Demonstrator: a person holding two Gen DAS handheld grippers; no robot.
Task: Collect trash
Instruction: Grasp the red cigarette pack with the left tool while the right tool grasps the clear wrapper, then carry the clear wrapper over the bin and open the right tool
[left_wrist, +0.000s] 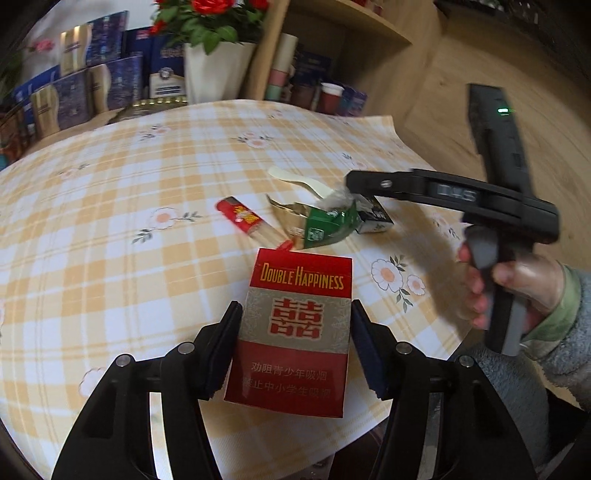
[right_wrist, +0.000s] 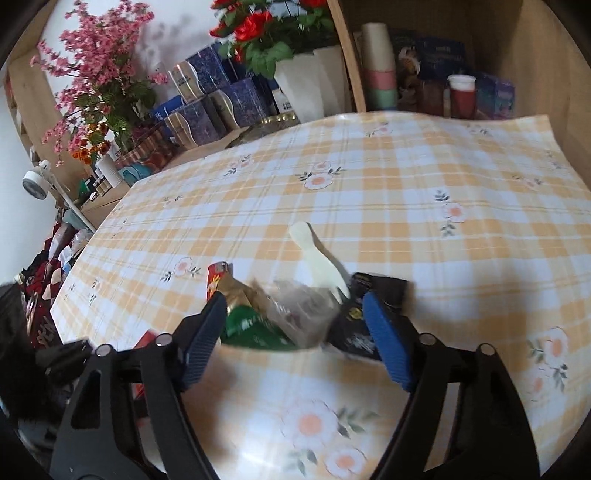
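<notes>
My left gripper (left_wrist: 295, 343) is shut on a red Double Happiness cigarette pack (left_wrist: 295, 332) and holds it above the checked tablecloth (left_wrist: 110, 221). Beyond it lie a red lighter (left_wrist: 245, 220), a torn green and gold packet (left_wrist: 317, 225), a black carton (left_wrist: 373, 218) and a cream plastic spoon (left_wrist: 299, 181). My right gripper (right_wrist: 295, 325) is open, its blue pads on either side of the green packet (right_wrist: 255, 328) and a clear wrapper (right_wrist: 295, 310). The black carton (right_wrist: 354, 332) sits by its right pad. The spoon (right_wrist: 317, 258) and lighter (right_wrist: 216, 273) lie just beyond.
White flower pot (left_wrist: 218, 70), blue gift boxes (left_wrist: 92, 81) and stacked cups (right_wrist: 380, 66) on a wooden shelf stand behind the table. Pink flowers (right_wrist: 96, 74) stand at far left. The tablecloth corner hangs off at the right (left_wrist: 388, 125).
</notes>
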